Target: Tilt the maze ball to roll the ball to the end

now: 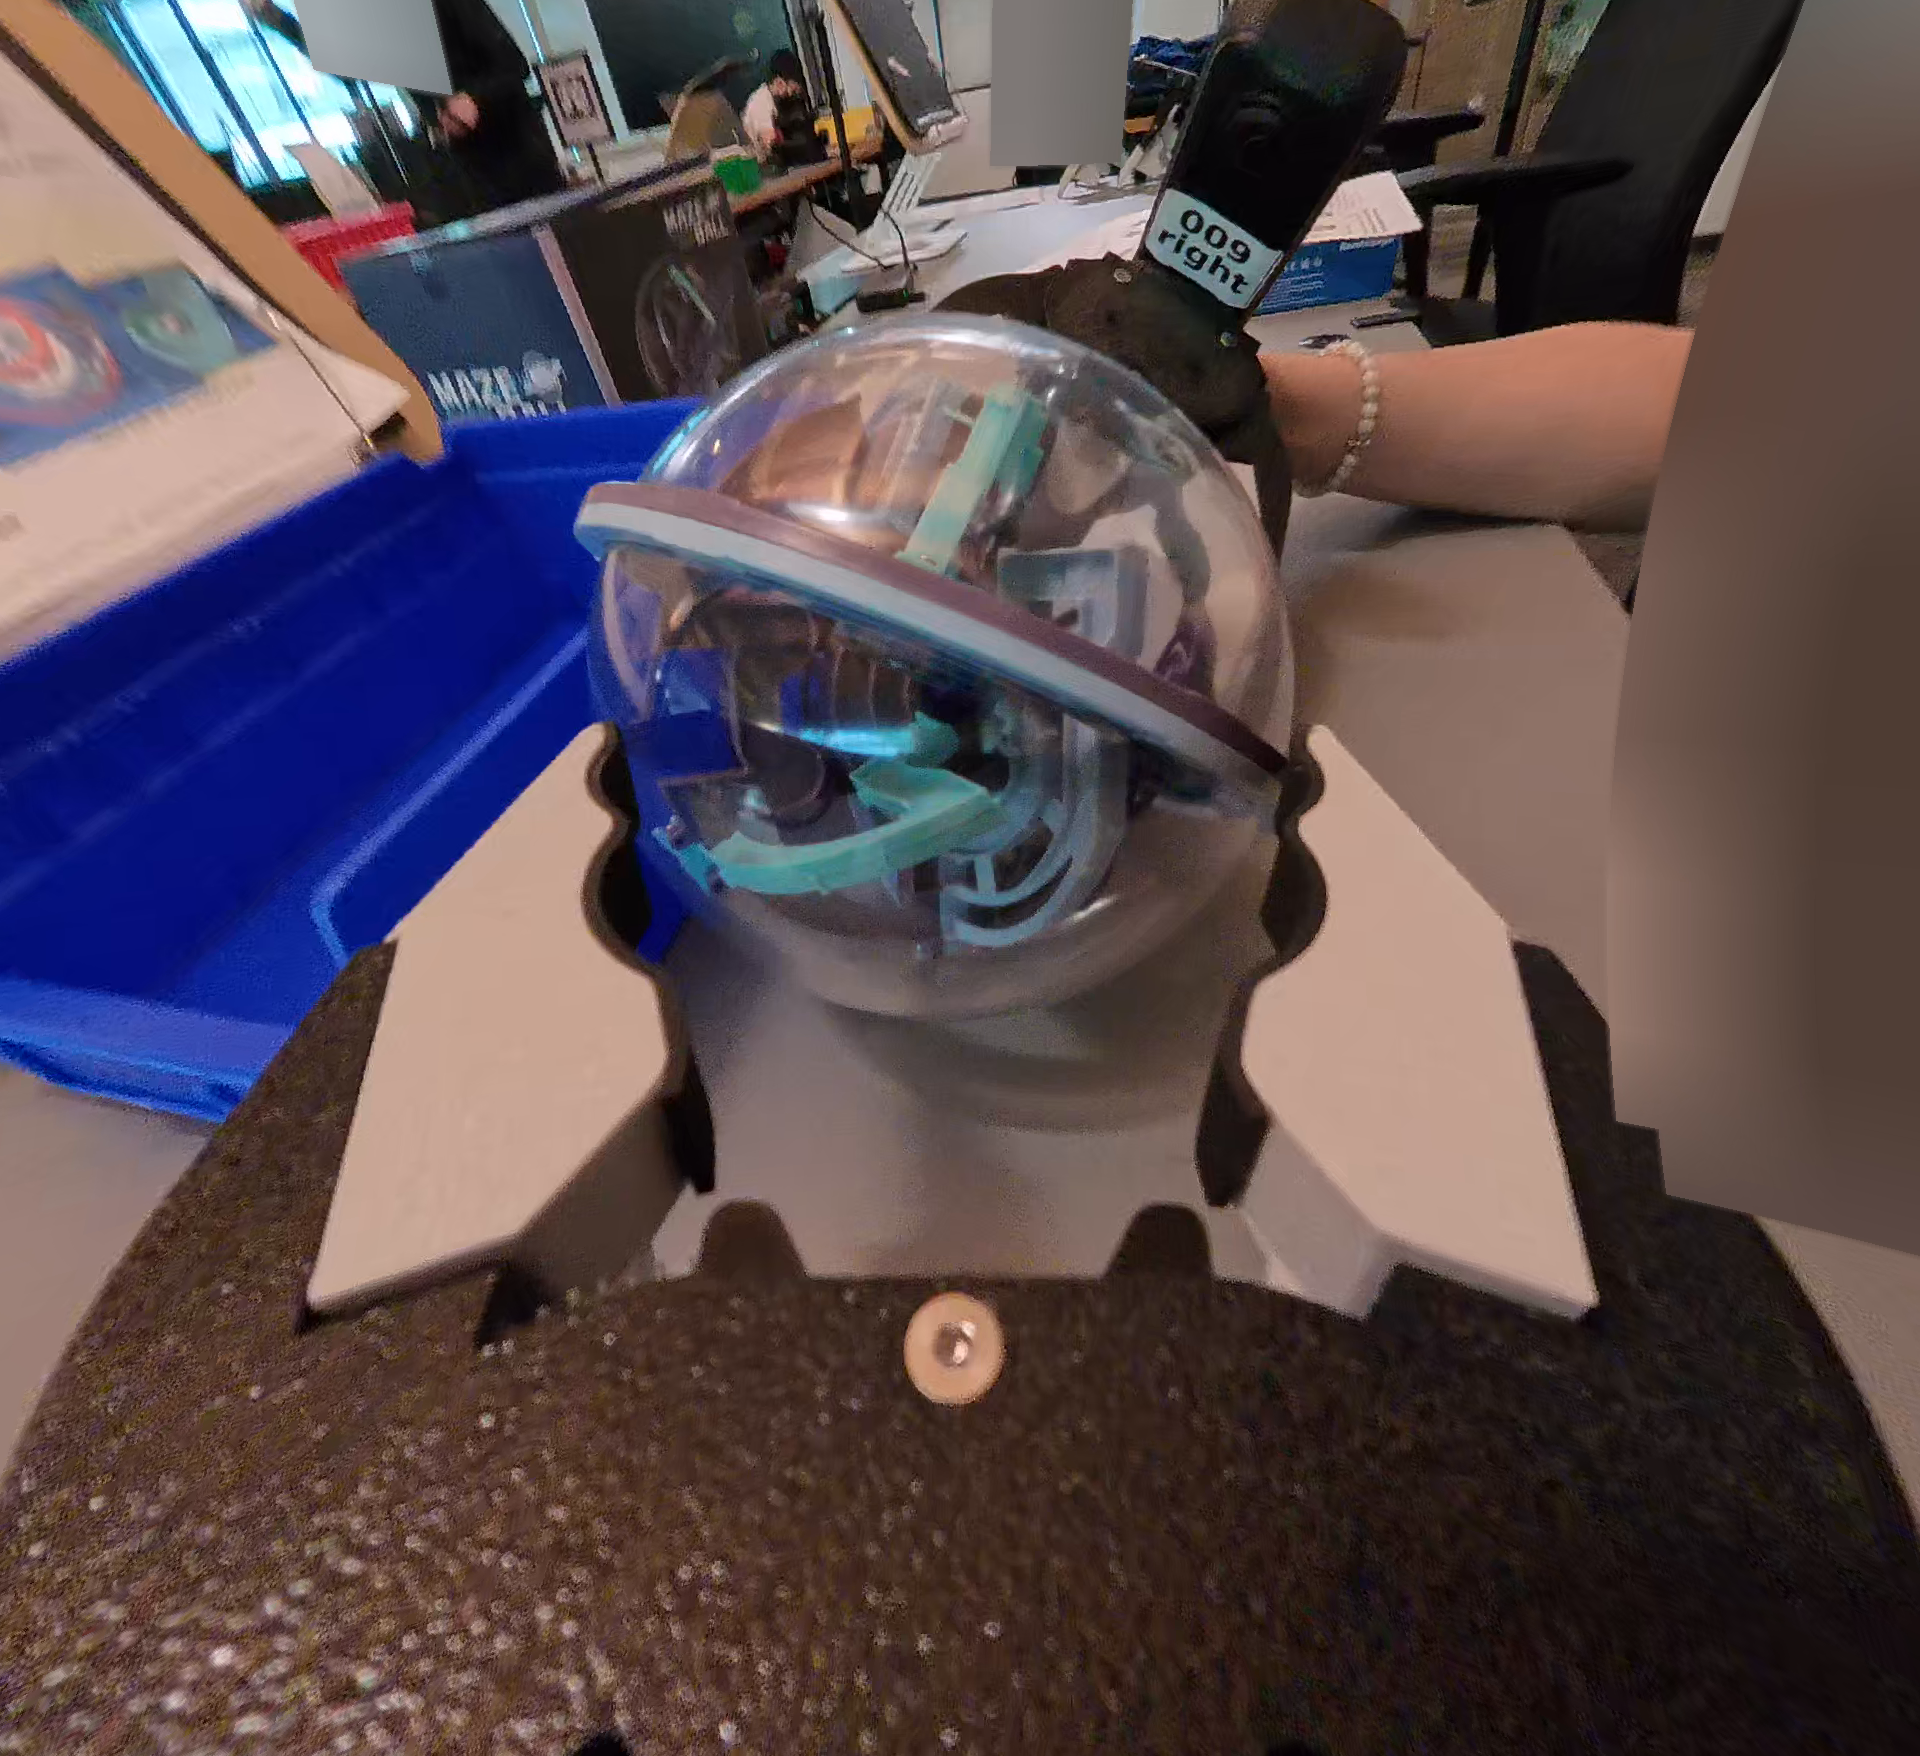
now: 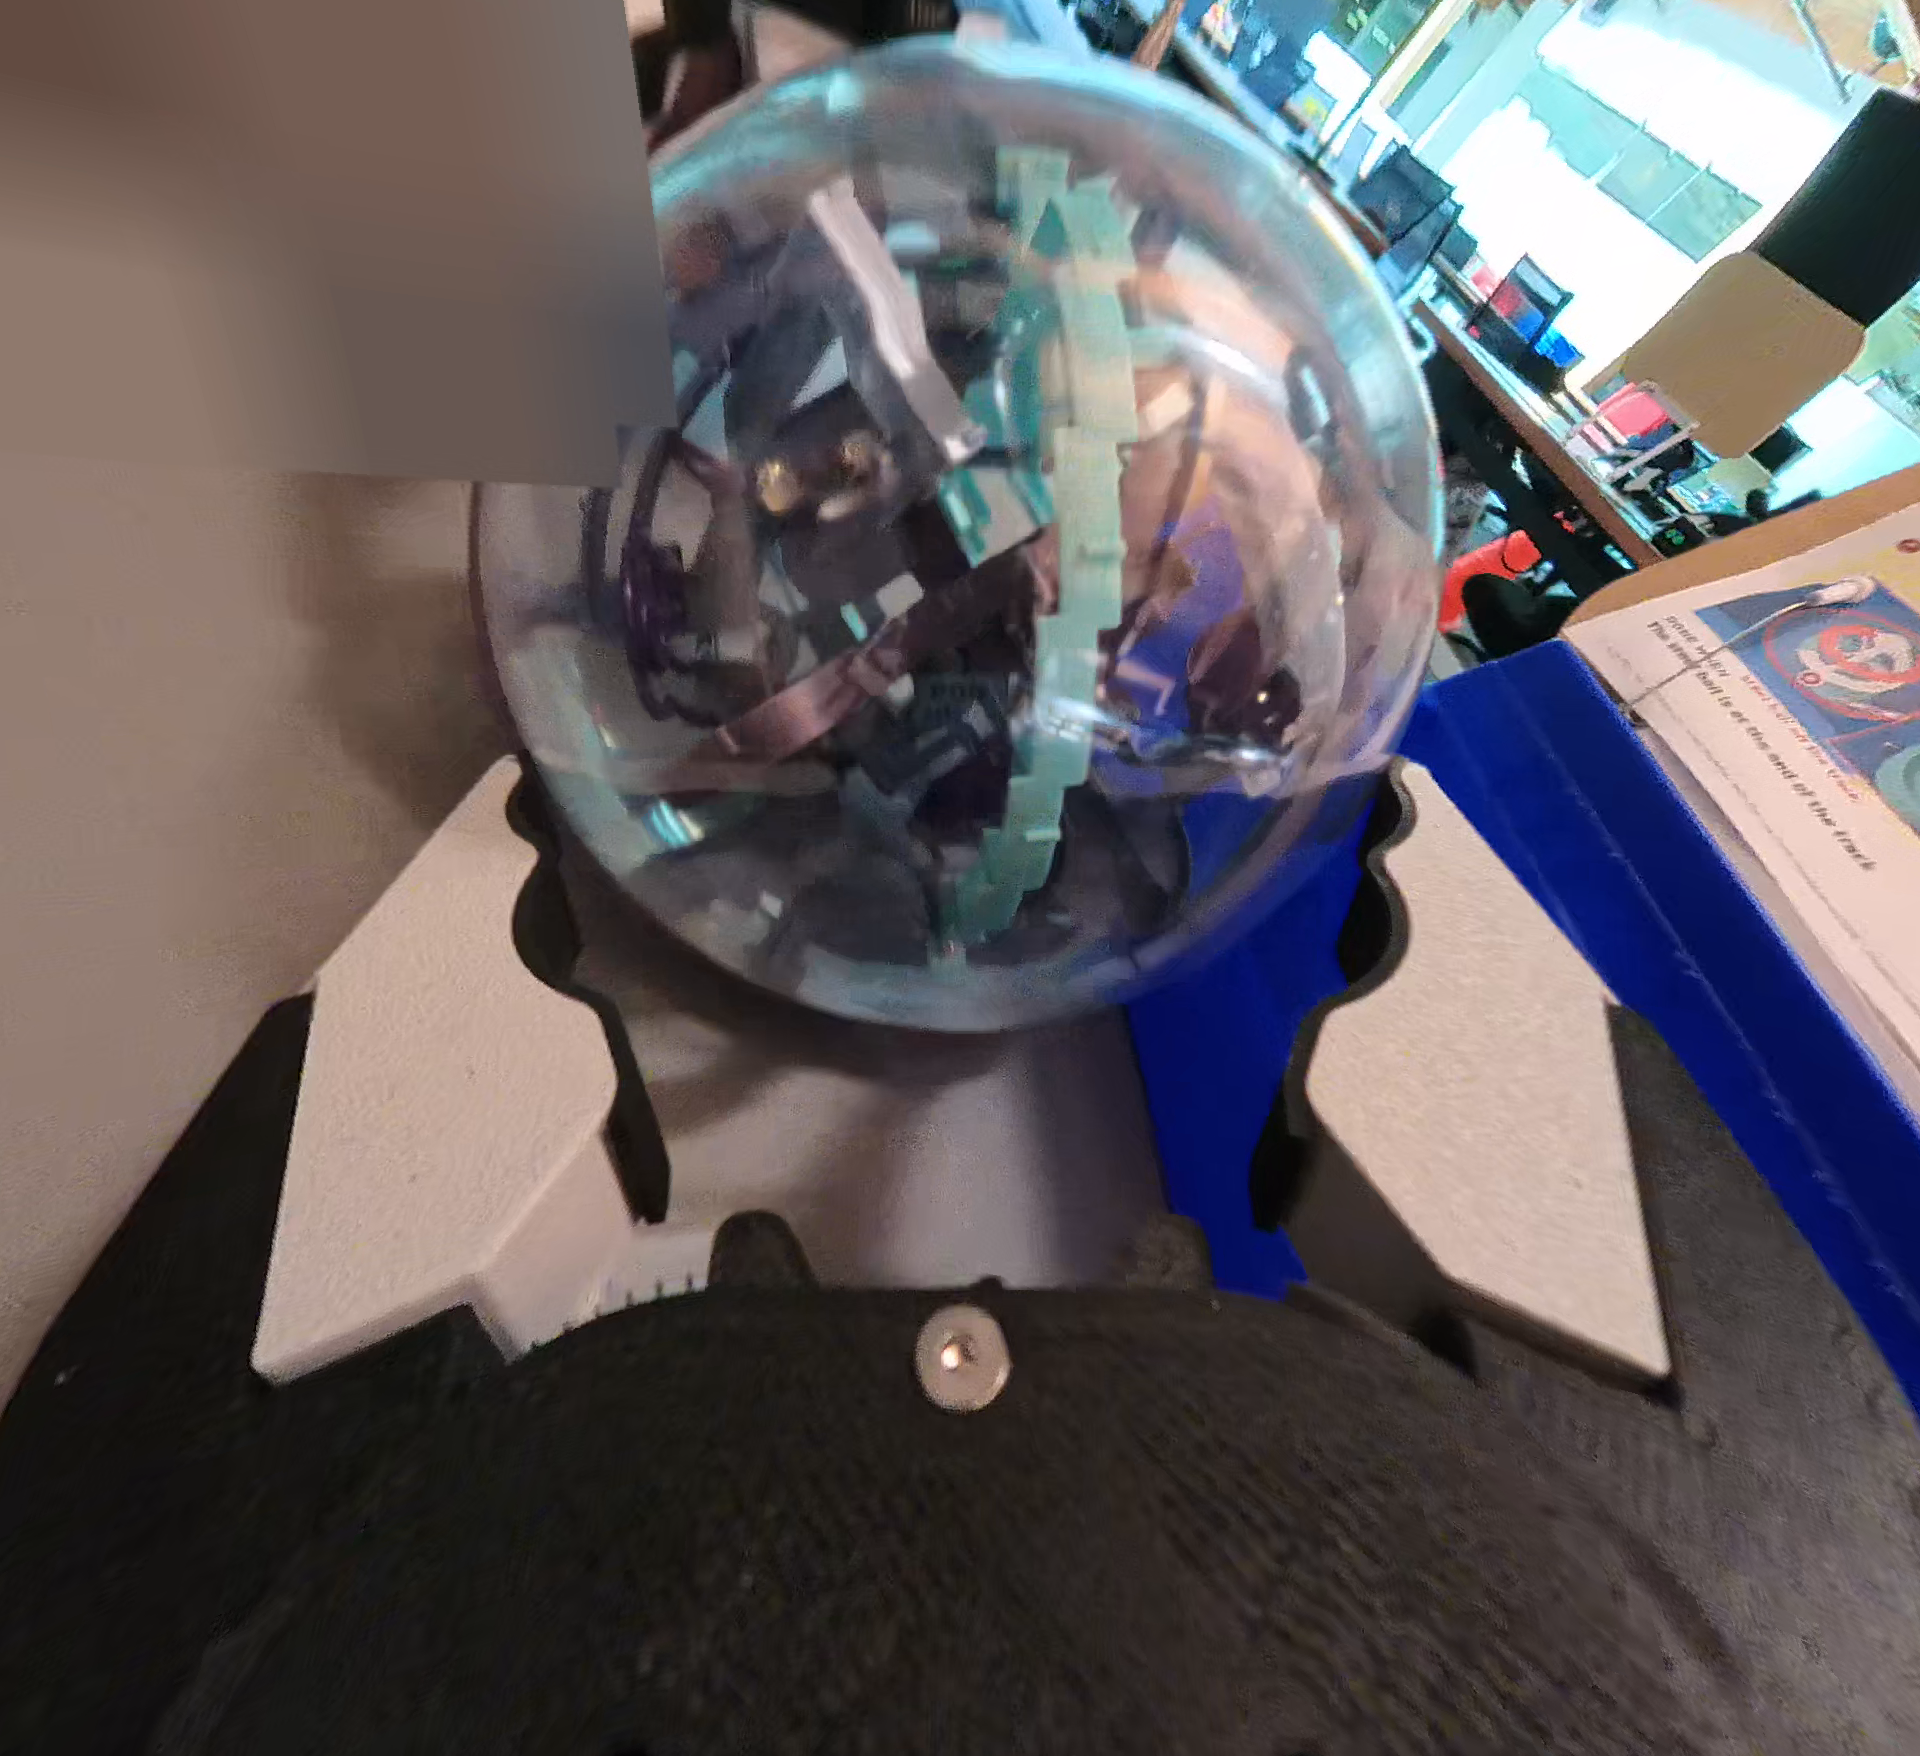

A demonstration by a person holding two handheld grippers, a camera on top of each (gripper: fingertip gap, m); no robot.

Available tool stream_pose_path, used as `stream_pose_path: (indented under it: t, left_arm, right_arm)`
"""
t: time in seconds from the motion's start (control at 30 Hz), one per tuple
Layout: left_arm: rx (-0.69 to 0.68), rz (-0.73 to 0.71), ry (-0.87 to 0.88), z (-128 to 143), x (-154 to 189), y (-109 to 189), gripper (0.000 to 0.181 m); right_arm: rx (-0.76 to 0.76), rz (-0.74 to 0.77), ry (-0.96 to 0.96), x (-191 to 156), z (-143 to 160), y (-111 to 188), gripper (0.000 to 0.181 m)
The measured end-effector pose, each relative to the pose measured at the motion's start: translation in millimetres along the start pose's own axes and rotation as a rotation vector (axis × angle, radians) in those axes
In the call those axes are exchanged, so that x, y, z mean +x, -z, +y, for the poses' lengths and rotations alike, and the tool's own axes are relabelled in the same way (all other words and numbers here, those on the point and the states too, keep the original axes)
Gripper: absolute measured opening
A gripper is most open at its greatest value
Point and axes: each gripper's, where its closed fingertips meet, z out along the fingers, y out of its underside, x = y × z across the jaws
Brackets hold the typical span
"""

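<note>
The maze ball (image 1: 935, 667) is a clear sphere with teal, purple and grey tracks inside and a white-and-purple band around it. My left gripper (image 1: 956, 771) is shut on it, its white fingers (image 1: 488, 1031) pressing both sides, and holds it above the grey table. My right gripper (image 2: 956, 802) is shut on the same maze ball (image 2: 966, 511) from the far side. The right gripper's black body (image 1: 1247, 148) rises behind the ball in the left wrist view, held by a hand with a bead bracelet (image 1: 1361, 418). I cannot pick out the small rolling ball for sure.
A blue bin (image 1: 260, 719) sits left of the ball and also shows in the right wrist view (image 2: 1558, 823). A cardboard-backed instruction sheet (image 2: 1787, 719) leans beside it. The toy's dark box (image 1: 582, 304) stands behind. The grey table (image 1: 1455, 646) runs to the right.
</note>
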Motion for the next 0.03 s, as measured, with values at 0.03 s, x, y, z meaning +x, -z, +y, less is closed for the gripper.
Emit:
stream_pose_path:
  t: [0.03]
  left_arm:
    - [0.009, -0.009, -0.048, -1.9, 1.3, 0.8, 0.119]
  right_arm:
    - [-0.024, 0.008, 0.033, 0.1, 2.5, 0.3, 0.145]
